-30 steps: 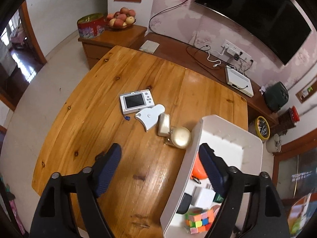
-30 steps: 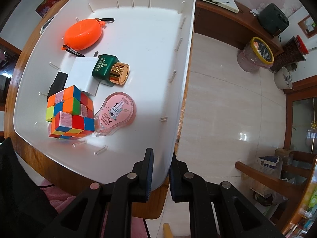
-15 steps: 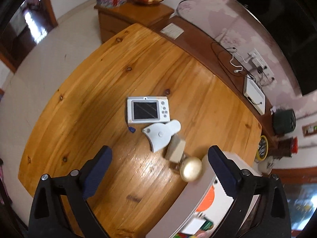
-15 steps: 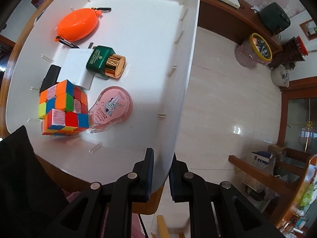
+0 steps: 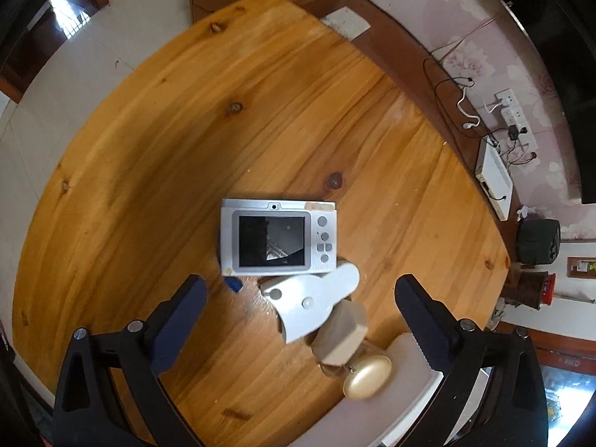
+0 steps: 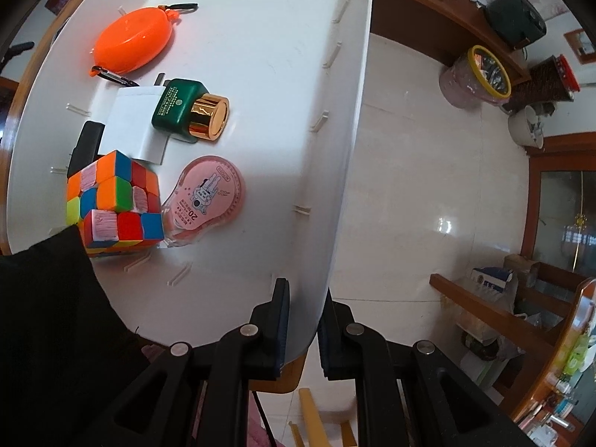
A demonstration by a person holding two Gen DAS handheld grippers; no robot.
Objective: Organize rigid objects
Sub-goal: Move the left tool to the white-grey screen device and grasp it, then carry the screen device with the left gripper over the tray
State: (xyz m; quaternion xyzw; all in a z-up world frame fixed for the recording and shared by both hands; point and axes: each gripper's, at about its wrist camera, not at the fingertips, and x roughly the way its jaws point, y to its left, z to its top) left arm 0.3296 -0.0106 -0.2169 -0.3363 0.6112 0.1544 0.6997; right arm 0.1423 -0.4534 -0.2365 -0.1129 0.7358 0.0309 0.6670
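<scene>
My left gripper (image 5: 300,292) hangs open above the wooden table (image 5: 149,149), its fingers either side of a white rabbit-shaped piece (image 5: 311,300). A silver digital camera (image 5: 277,237) lies screen up just beyond it. A beige block (image 5: 342,331) and a gold egg-shaped object (image 5: 367,376) lie nearer the white bin (image 5: 413,402). My right gripper (image 6: 304,301) is shut on the white bin's rim (image 6: 335,246). Inside the bin lie an orange case (image 6: 132,44), a green bottle with a gold cap (image 6: 190,110), a white box (image 6: 136,126), a colour cube (image 6: 113,203) and a pink tape dispenser (image 6: 206,195).
A dark sleeve (image 6: 56,316) covers the bin's near left corner. A long wooden sideboard (image 5: 409,59) with cables and a white router (image 5: 493,175) runs behind the table. Tiled floor (image 6: 428,186), a lidded tub (image 6: 473,78) and a wooden shelf (image 6: 484,305) lie right of the bin.
My left gripper has moved away from the bin toward the camera and the white rabbit-shaped piece, staying open. The right gripper keeps its hold on the bin rim.
</scene>
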